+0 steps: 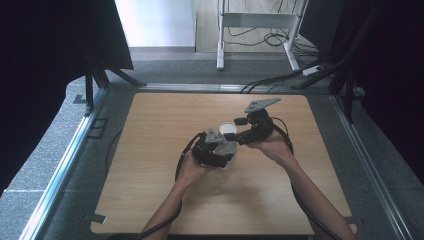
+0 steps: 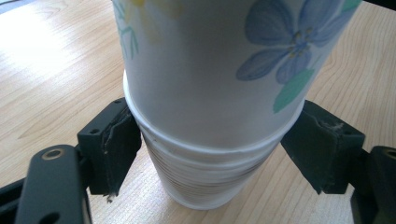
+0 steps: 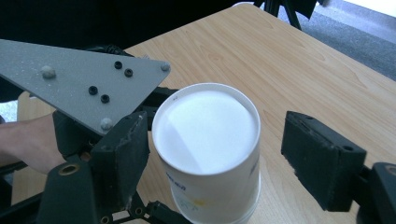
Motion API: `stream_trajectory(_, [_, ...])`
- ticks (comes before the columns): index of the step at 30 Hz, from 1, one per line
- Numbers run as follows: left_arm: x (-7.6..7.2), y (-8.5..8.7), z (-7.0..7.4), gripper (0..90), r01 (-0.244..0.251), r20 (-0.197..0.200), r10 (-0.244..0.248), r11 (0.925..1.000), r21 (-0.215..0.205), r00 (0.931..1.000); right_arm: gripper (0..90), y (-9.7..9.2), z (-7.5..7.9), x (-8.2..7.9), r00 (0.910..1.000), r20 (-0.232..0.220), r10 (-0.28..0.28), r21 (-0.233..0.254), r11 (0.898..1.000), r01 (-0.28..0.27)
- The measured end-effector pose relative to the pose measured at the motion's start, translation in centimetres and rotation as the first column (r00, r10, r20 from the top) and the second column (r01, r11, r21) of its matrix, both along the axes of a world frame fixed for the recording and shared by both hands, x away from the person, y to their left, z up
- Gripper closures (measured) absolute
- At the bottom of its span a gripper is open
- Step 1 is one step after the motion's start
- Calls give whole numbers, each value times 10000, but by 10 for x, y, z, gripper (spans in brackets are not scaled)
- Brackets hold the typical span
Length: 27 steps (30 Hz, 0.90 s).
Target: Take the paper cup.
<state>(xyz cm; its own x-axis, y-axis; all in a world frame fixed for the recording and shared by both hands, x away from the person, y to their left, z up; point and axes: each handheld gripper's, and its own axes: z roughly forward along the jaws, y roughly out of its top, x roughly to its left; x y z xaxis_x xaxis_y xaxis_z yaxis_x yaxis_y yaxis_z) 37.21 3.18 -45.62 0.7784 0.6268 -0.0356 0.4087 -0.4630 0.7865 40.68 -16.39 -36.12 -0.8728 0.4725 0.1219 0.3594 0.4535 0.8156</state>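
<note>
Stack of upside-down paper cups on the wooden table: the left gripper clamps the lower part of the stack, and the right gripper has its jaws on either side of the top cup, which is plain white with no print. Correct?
Not quite. The top cup is printed: the left gripper view shows blue flowers and green leaves on its wall. The rest stands: the left gripper clamps the stack low down on the wooden table, and the right gripper has its jaws either side of the top cup.

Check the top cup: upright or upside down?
Upside down. The top cup shows its closed white bottom facing up in the right gripper view, and its wide rim sits low over the cups below it.
</note>
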Motion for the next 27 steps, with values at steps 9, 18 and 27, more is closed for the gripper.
stream_trajectory(9, [0,0,0,209,-18,-6,18,10000,54,10000,318,11,1,1,9998,172,76,-576,9983,-65])
stream_trajectory(18, [0,0,0,208,-27,22,27,10000,83,10000,369,15,7,-2,9990,421,139,-955,9954,-98])
stream_trajectory(27, [0,0,-1,204,-7,-38,7,10000,13,10000,375,12,23,0,9992,379,152,-691,9975,-126])
